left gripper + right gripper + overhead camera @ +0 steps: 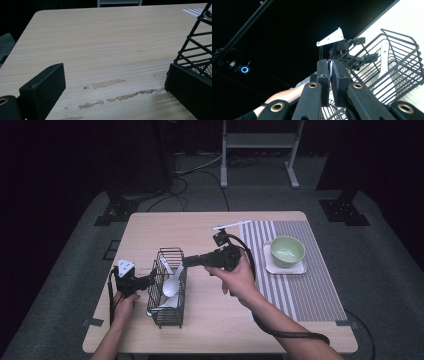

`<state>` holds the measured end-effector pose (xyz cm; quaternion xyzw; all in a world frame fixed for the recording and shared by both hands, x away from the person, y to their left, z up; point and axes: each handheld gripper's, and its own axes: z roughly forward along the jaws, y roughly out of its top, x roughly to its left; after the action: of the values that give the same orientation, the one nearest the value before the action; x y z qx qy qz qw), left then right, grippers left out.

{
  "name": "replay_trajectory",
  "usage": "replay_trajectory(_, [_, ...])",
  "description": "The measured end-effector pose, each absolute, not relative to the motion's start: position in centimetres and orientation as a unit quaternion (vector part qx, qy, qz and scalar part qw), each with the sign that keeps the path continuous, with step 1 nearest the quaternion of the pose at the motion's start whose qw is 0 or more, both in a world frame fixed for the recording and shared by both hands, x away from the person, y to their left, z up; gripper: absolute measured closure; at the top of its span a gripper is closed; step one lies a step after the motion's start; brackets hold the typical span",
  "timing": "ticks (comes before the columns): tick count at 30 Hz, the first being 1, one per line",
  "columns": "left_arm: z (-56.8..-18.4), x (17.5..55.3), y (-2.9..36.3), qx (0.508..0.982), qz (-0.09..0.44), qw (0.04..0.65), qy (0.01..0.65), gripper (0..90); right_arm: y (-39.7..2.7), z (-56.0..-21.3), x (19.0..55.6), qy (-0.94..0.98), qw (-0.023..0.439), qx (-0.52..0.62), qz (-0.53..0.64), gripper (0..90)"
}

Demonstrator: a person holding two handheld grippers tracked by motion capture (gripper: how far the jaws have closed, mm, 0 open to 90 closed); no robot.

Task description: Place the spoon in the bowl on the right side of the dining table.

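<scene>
Dark room, wooden table (210,320): left gripper (146,281), jaws wide, steadies the basket (169,312) at near left; right gripper (186,262) pinches a spoon (171,285) handle inside. Lift straight up, clearing the wires.

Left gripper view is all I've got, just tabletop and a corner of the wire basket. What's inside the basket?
Observer: White spoons lie in the basket.
Operator: Where's the right gripper?
Observer: The right gripper is over the basket's far end, shut on a thin white edge, likely a spoon handle.
Operator: Anything else on the table?
Observer: A green bowl on a white plate, on a striped mat.
</scene>
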<state>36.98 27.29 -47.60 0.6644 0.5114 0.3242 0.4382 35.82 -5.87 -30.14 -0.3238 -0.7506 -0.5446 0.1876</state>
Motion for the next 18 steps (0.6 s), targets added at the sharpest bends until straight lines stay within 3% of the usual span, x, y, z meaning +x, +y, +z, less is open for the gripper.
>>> replay_trajectory(18, [-47.6, 37.0, 27.3, 0.665, 0.325, 0.438, 0.510, 1.6, -8.2, -29.3, 35.8, -0.733, 0.193, -0.334, -0.560, 85.4])
